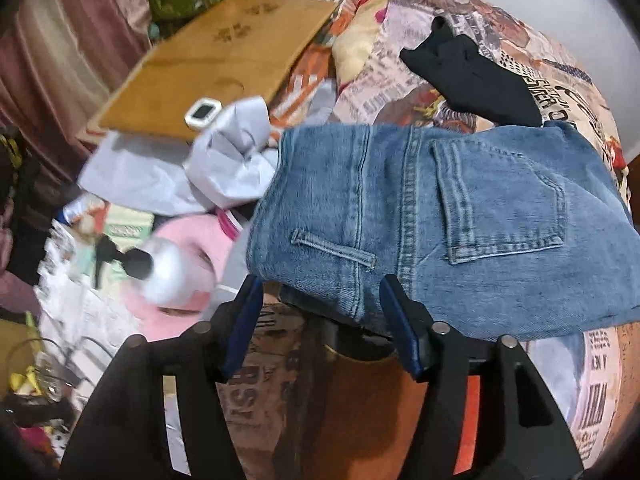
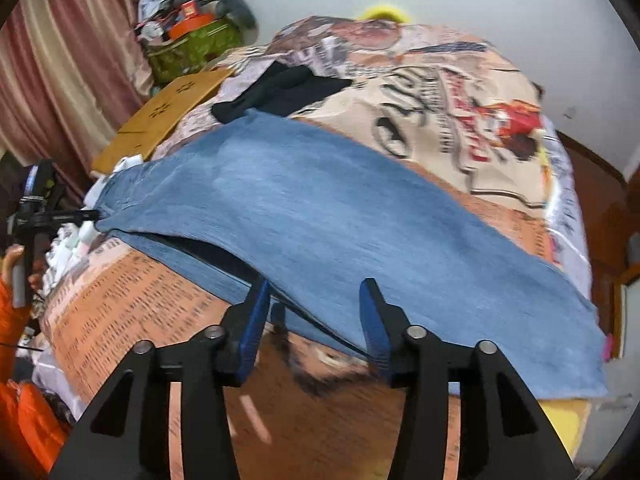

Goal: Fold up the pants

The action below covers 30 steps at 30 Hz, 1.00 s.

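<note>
Blue denim pants lie on a bed with a printed cover. The left wrist view shows their waist end with a back pocket and belt loop. My left gripper is open, its blue-padded fingers at the near edge of the waistband. The right wrist view shows the long leg part stretched across the bed. My right gripper is open at the near edge of the leg, where two denim layers show. The left gripper also shows at the far left of the right wrist view, held by a hand.
A black garment lies on the bed beyond the pants. A brown cardboard sheet, crumpled grey paper, a pink item and clutter sit to the left. Curtains hang left; a white wall stands behind the bed.
</note>
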Each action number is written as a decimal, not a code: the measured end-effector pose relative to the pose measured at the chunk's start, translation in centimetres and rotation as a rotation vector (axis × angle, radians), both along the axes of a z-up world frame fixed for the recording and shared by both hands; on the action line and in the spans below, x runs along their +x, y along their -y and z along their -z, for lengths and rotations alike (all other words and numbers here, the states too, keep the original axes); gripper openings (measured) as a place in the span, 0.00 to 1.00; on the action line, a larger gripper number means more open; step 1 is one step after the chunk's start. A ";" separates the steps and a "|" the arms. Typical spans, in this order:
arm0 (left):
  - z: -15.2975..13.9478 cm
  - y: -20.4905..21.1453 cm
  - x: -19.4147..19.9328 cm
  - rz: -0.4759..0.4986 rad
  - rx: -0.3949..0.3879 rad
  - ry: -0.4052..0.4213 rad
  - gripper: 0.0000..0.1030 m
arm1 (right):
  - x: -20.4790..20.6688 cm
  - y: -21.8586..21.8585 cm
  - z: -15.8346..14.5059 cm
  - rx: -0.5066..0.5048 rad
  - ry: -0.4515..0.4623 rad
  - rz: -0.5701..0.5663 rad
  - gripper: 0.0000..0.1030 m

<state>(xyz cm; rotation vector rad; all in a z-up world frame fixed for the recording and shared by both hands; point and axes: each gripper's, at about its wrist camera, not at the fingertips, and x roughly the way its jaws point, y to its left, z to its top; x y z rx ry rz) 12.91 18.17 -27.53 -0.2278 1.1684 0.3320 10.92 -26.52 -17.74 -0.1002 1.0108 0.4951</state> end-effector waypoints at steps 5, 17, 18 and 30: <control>-3.0 1.7 0.7 0.034 0.054 0.041 0.62 | -0.1 6.3 0.1 -0.032 -0.006 0.161 0.43; -5.2 8.4 8.9 0.146 0.020 0.105 0.82 | 3.7 22.9 2.4 -0.004 -0.036 0.587 0.44; -4.8 9.1 9.7 0.155 0.004 0.094 0.82 | 4.0 24.1 3.1 0.001 -0.050 0.619 0.44; 0.6 16.1 14.5 0.304 0.068 -0.044 0.86 | 1.9 29.6 7.5 0.186 -0.197 0.849 0.44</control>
